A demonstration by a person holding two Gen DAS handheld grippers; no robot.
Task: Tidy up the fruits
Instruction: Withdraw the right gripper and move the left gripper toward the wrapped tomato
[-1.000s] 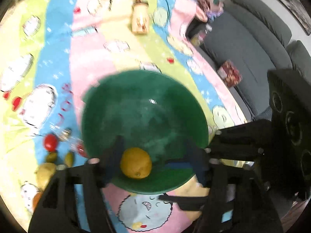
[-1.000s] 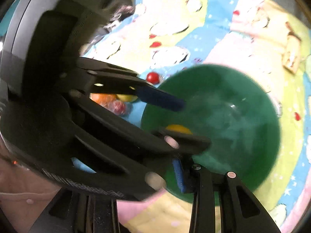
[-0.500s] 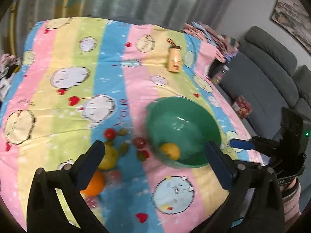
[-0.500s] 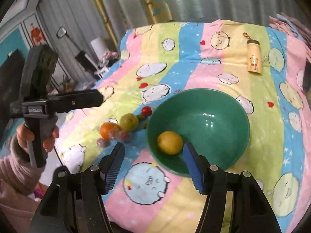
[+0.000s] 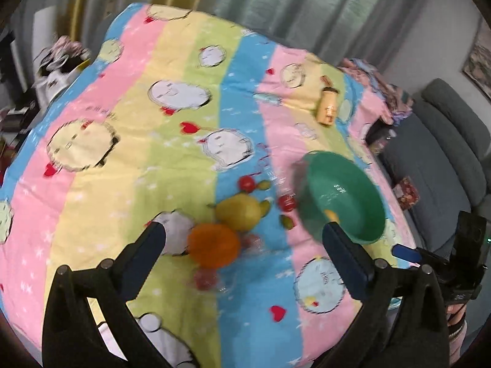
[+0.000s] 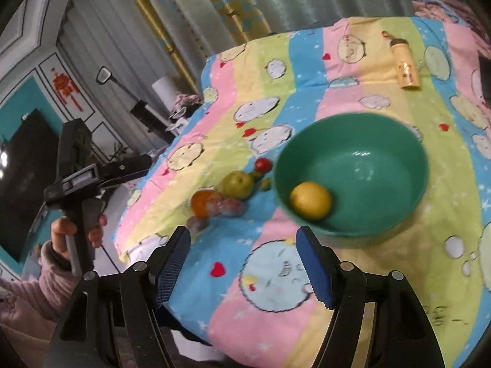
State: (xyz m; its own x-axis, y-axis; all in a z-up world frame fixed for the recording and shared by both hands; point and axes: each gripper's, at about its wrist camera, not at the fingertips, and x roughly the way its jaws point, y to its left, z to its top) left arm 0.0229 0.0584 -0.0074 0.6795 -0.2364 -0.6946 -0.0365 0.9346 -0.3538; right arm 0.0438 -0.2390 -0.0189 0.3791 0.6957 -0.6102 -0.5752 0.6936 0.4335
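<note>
While both grippers gape empty, lemon [image 6: 310, 201] in green bowl [image 6: 383, 214], orange [image 5: 214, 246], pear [image 5: 237, 211] beside, bottle [image 6: 405, 67] beyond.

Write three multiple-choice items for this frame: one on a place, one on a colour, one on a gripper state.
1. Where is the lemon?
A. inside the bowl
B. on the blanket
C. in a gripper

2. What colour is the bowl?
A. blue
B. green
C. white

3. How is the left gripper?
A. shut on the orange
B. shut on nothing
C. open

Key: 1 A, it rests on the bowl's floor; 2 B, green inside and out; 3 C, its fingers stand wide apart above the orange, holding nothing.
</note>
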